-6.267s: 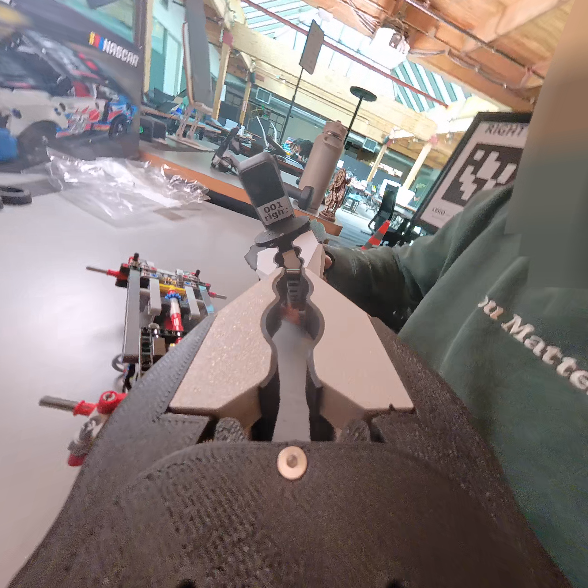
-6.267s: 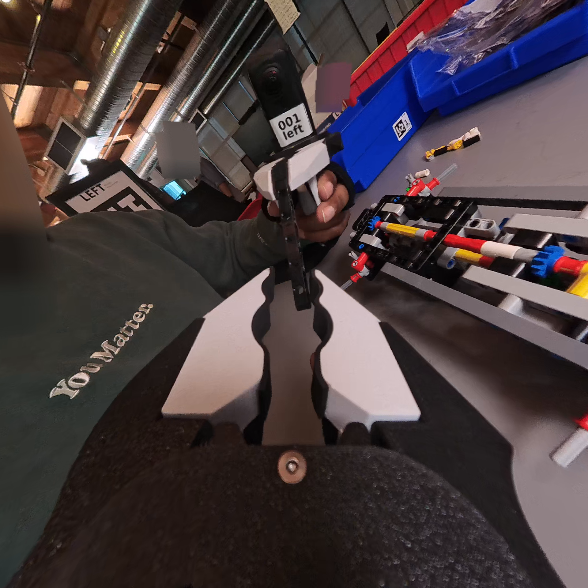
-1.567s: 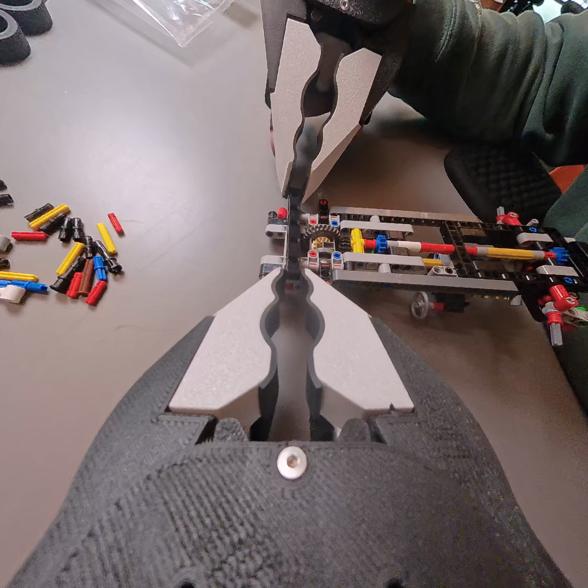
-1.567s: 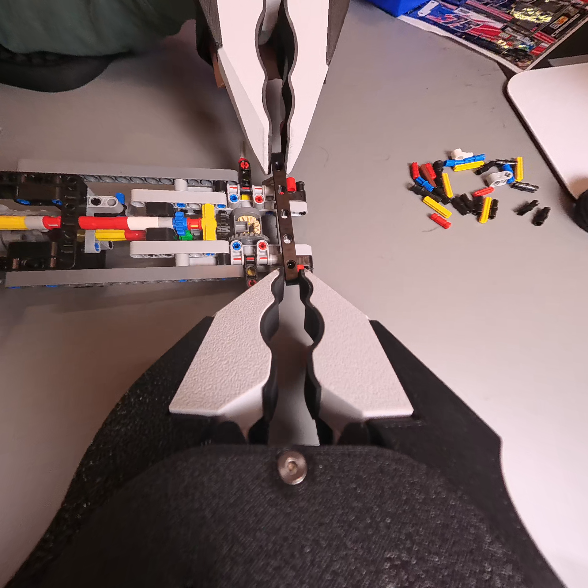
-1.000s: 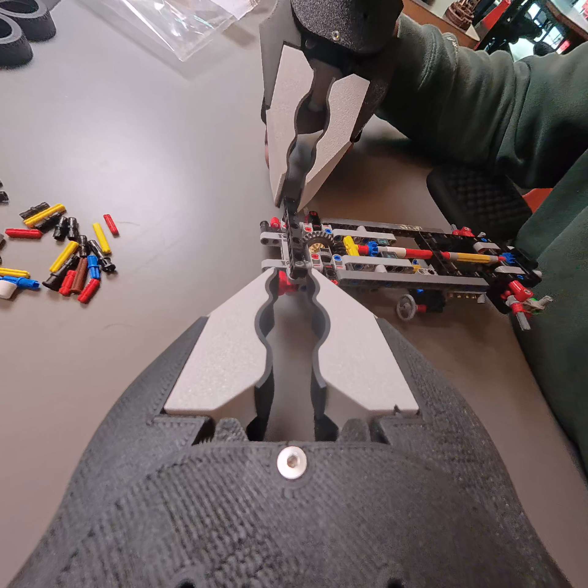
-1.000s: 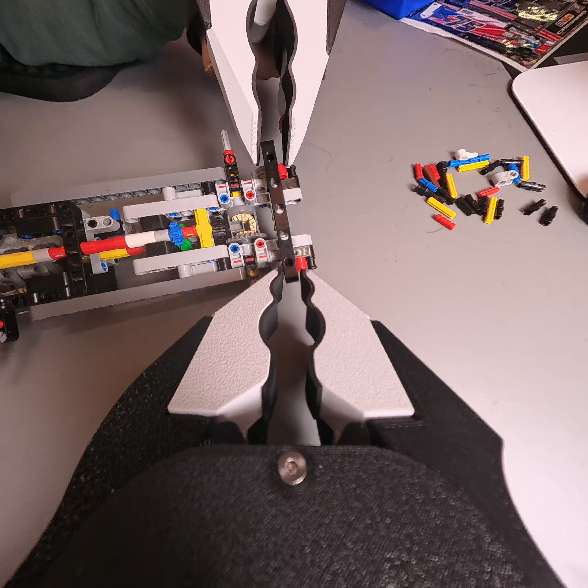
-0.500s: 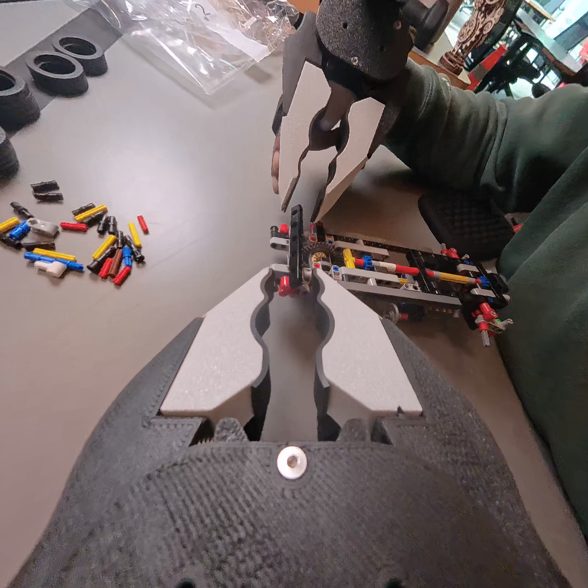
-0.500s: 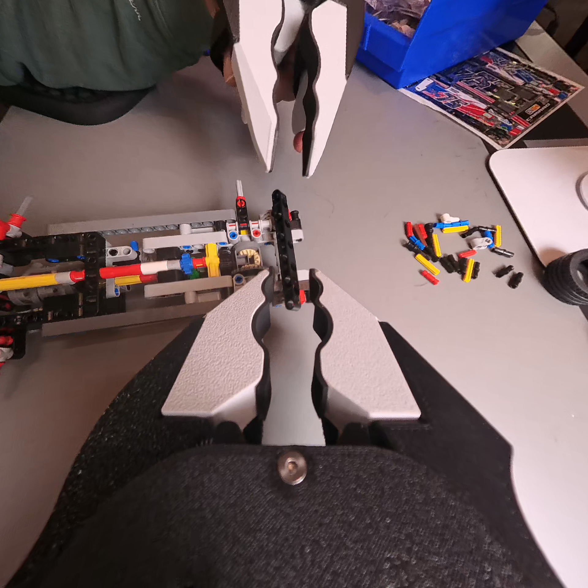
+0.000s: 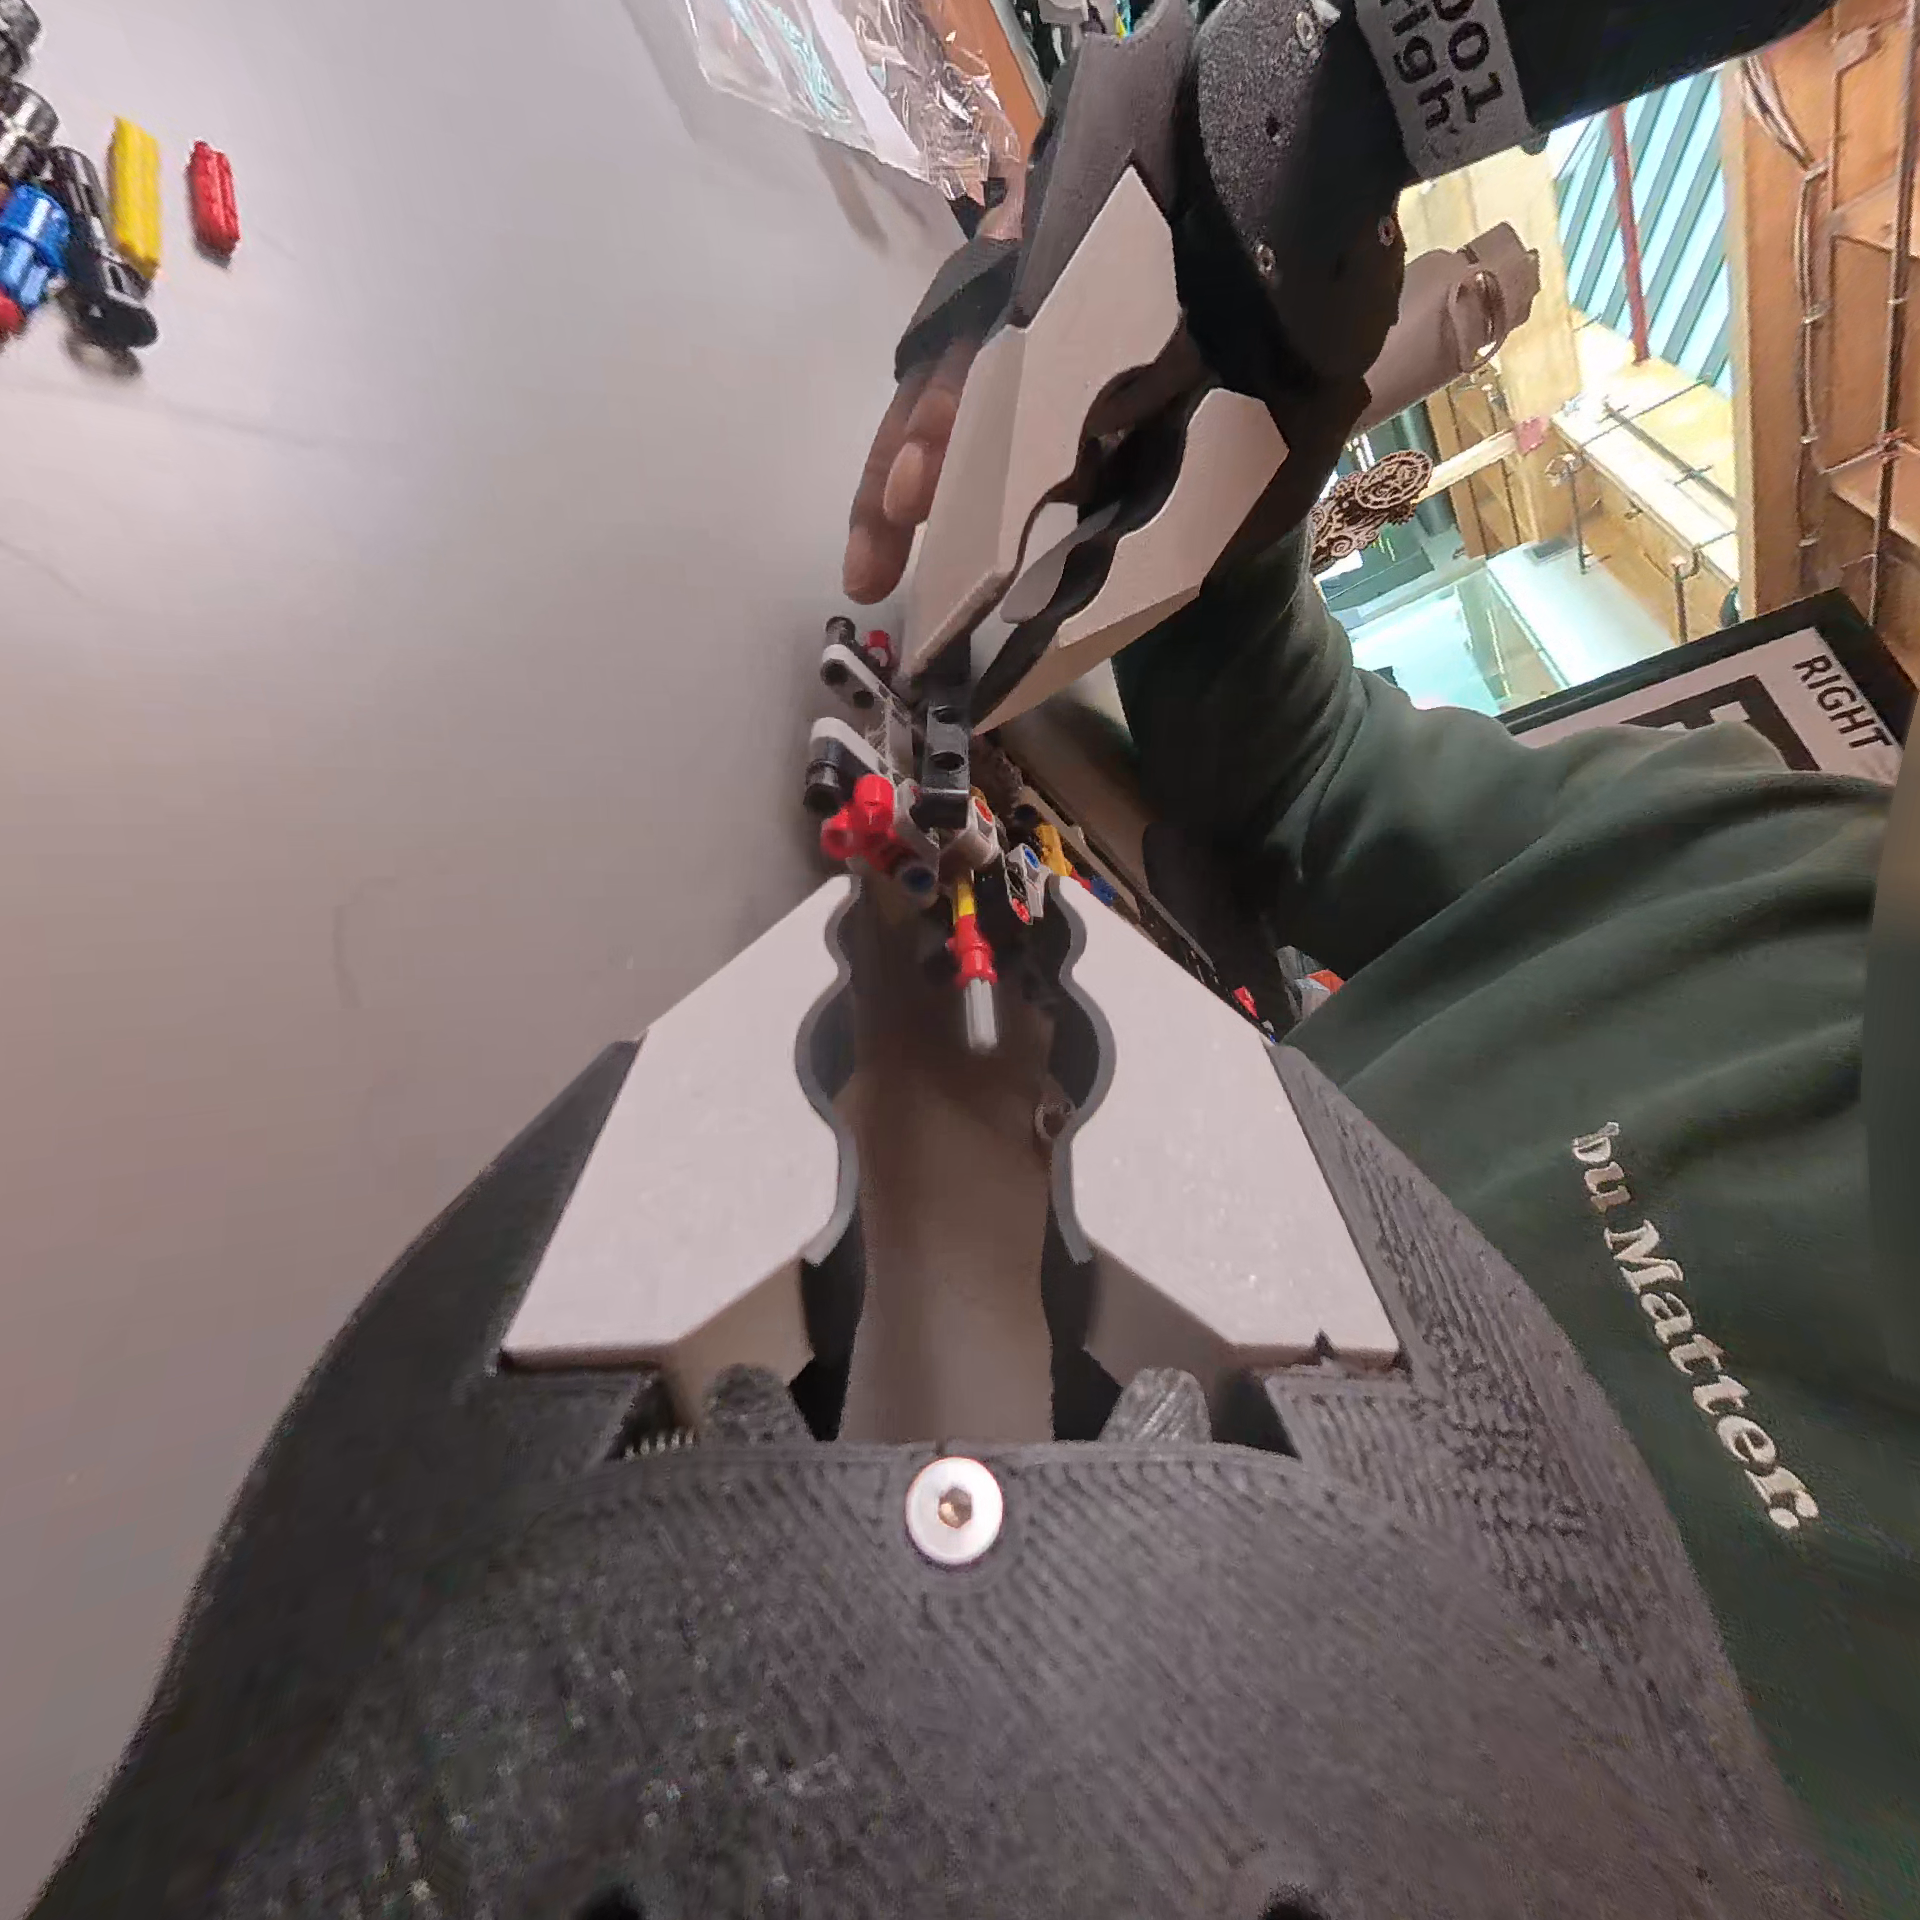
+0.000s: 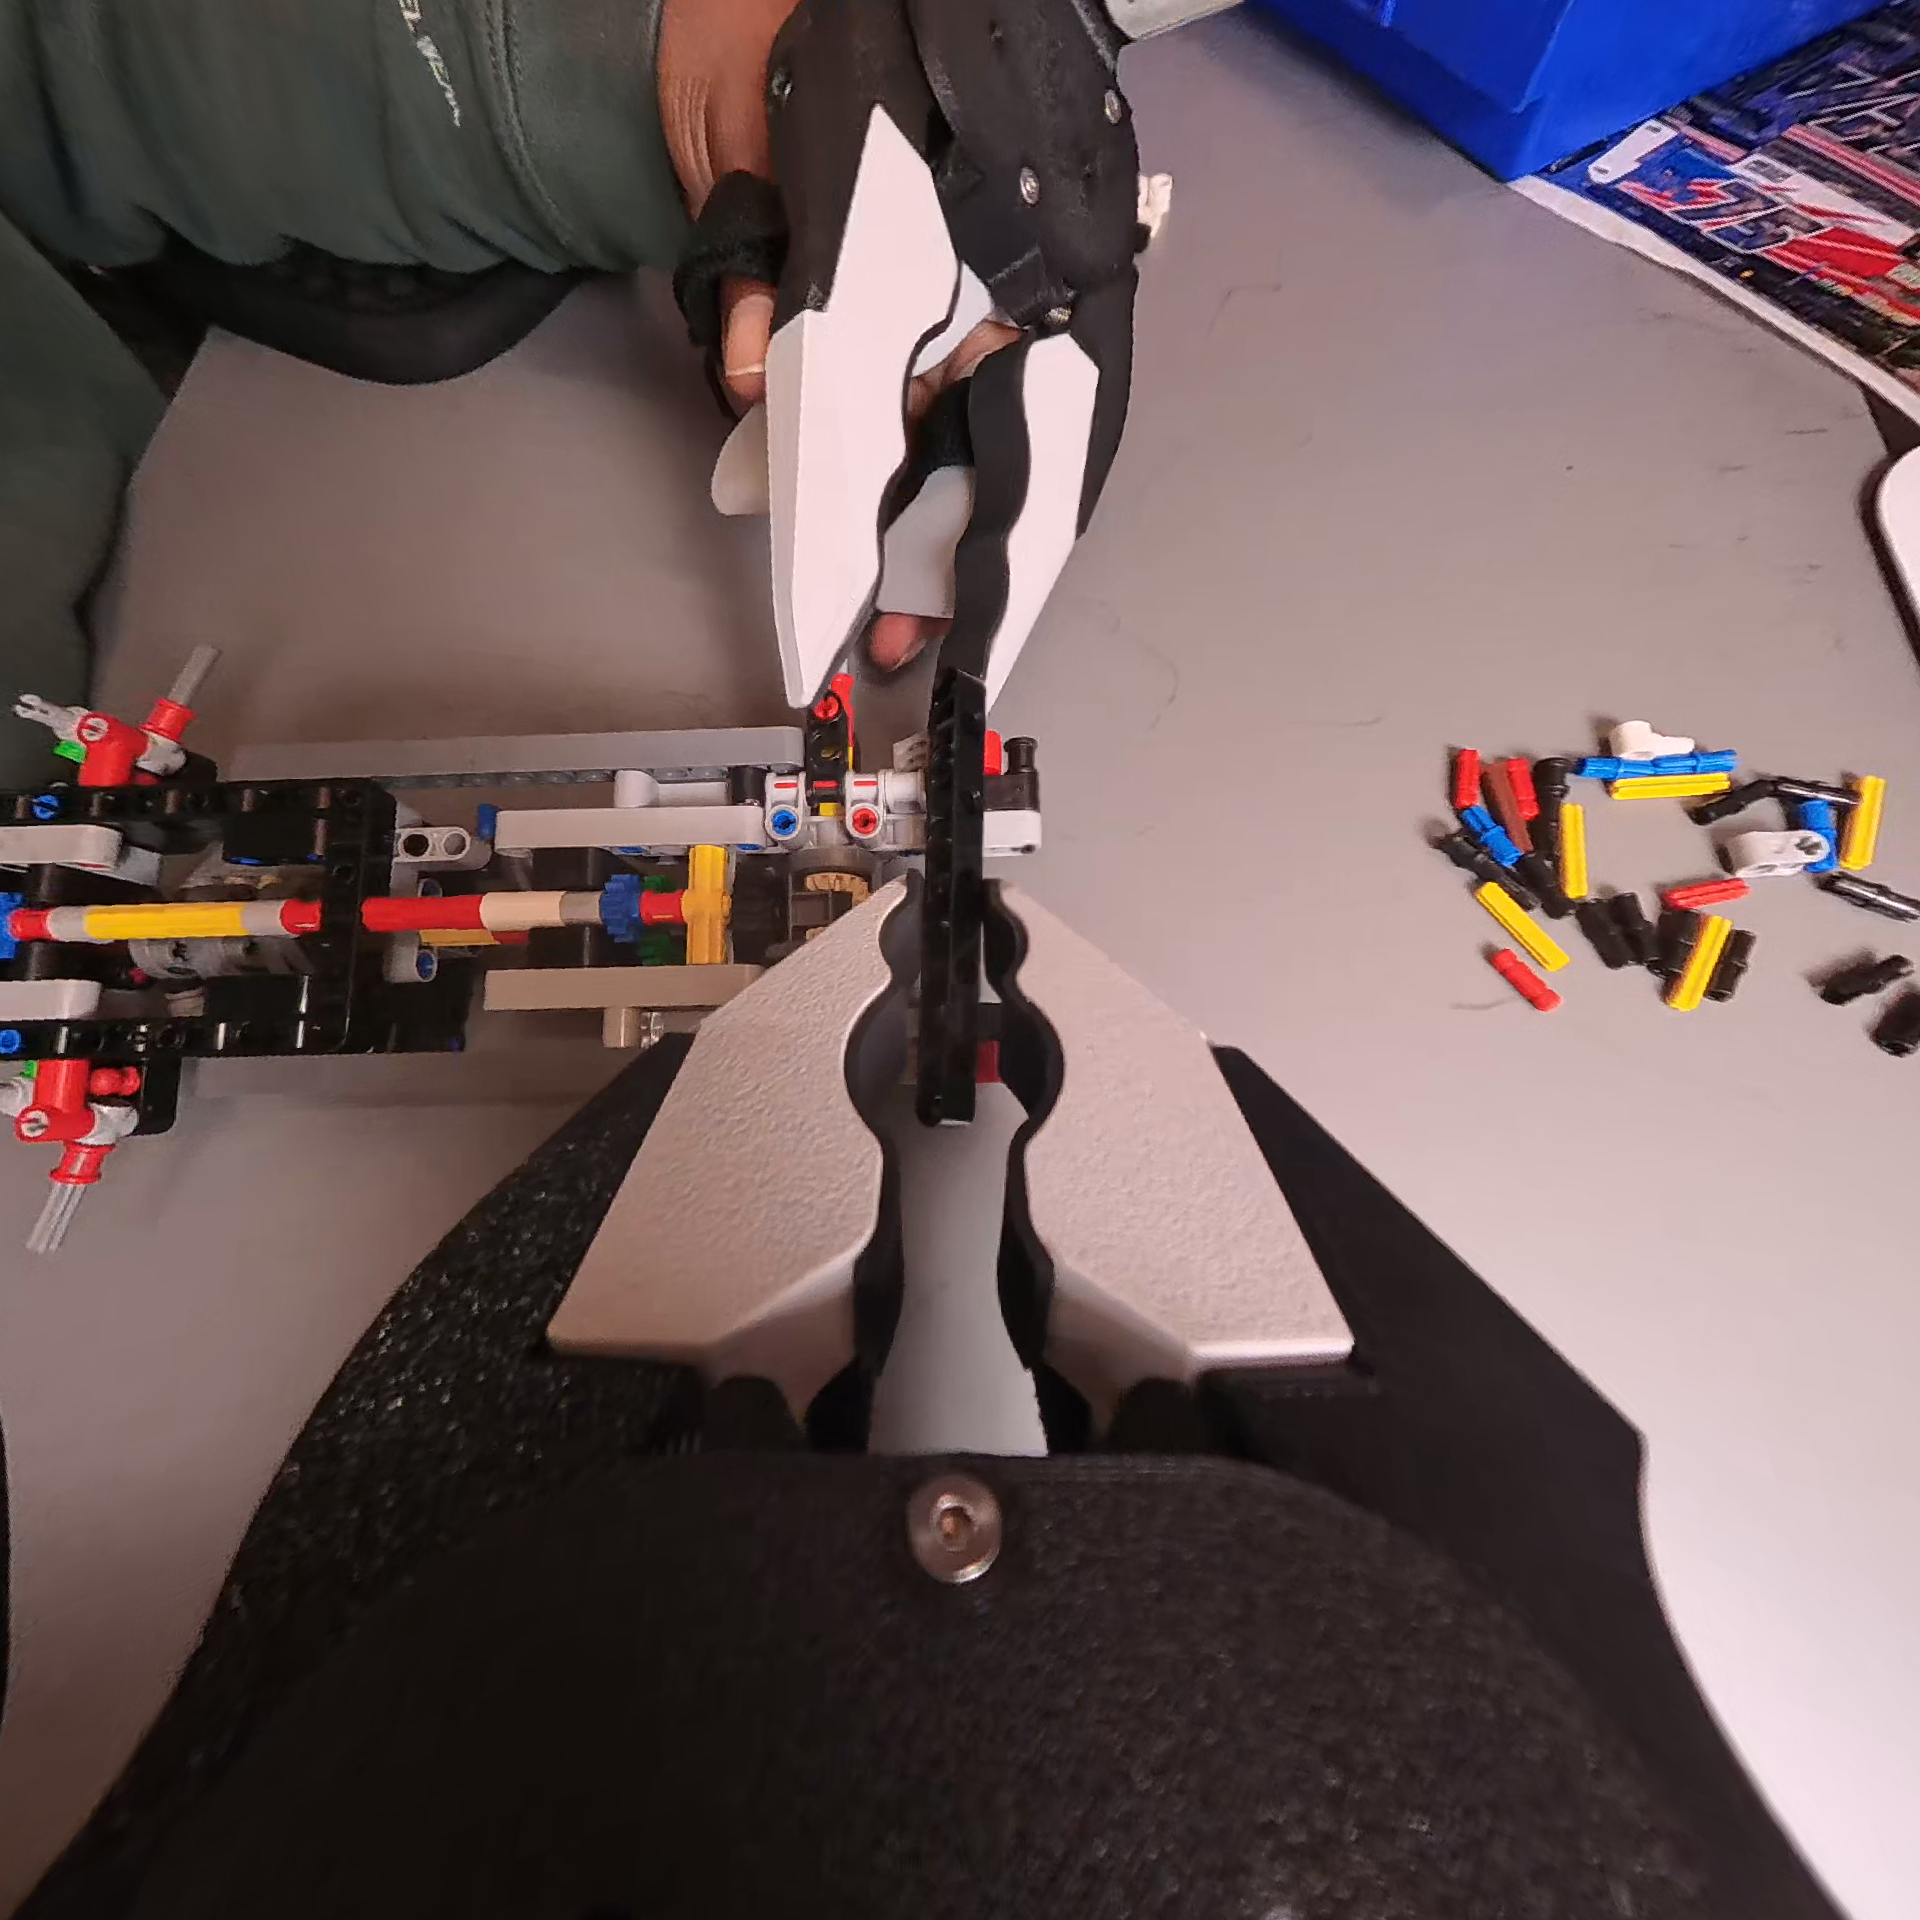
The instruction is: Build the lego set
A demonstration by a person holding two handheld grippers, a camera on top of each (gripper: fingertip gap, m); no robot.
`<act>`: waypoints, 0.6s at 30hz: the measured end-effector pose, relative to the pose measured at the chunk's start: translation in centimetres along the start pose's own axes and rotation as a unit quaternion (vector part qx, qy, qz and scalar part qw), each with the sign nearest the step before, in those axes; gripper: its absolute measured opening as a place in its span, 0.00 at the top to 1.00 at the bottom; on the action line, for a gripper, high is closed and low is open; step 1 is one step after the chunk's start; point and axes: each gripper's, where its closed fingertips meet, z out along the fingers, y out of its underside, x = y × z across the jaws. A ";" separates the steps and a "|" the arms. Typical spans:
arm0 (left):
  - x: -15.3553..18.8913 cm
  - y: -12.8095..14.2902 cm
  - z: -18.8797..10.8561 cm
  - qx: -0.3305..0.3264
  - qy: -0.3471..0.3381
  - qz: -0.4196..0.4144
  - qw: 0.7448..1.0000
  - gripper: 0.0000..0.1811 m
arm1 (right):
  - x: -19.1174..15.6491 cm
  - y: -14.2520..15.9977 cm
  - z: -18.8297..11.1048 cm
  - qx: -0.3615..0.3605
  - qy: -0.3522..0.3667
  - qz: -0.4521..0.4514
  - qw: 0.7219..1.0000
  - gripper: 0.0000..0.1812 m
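Pale grey tabletop [image 10: 1351,468] carries everything. Over it, the right gripper [image 10: 951,894] has its two white fingers parted, straddling a long black perforated lego beam [image 10: 951,914] without visibly pinching it. That single beam stands on edge across the end of the build, its long axis running near to far, its near tip between the right gripper's fingers and its far tip just under the left gripper [image 10: 894,675]. The left gripper comes in from the far side with its jaws spread apart and nothing held; in its own view the build's end sits in the gap between its fingers [image 9: 956,914].

One long lego chassis of grey and black beams with red, yellow and white axles [image 10: 364,894] lies flat on the table, its long axis running left to right, the beam crossing its right end.

Well to the right lies one loose scatter of small pins and connectors in black, yellow, red and blue [image 10: 1662,873], too many to count surely. Farther off at the right are a blue plastic bin [image 10: 1558,73] and a printed sheet [image 10: 1787,208].
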 end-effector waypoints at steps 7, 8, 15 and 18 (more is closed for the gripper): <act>-0.5 -0.5 0.2 0.018 -0.016 -0.008 1.000 0.85 | 0.1 0.1 -0.1 -0.026 0.045 -0.046 0.998 0.96; -0.6 -0.6 0.3 0.022 -0.020 -0.010 1.000 0.85 | 0.2 0.2 -0.1 -0.031 0.056 -0.056 0.996 0.96; -0.9 -0.9 0.5 0.036 -0.035 -0.017 0.999 0.84 | 0.6 0.8 -0.2 -0.064 0.143 -0.137 0.978 0.96; -0.9 -1.0 0.5 0.042 -0.036 -0.022 0.998 0.85 | 0.5 0.8 -0.3 -0.061 0.163 -0.157 0.972 0.96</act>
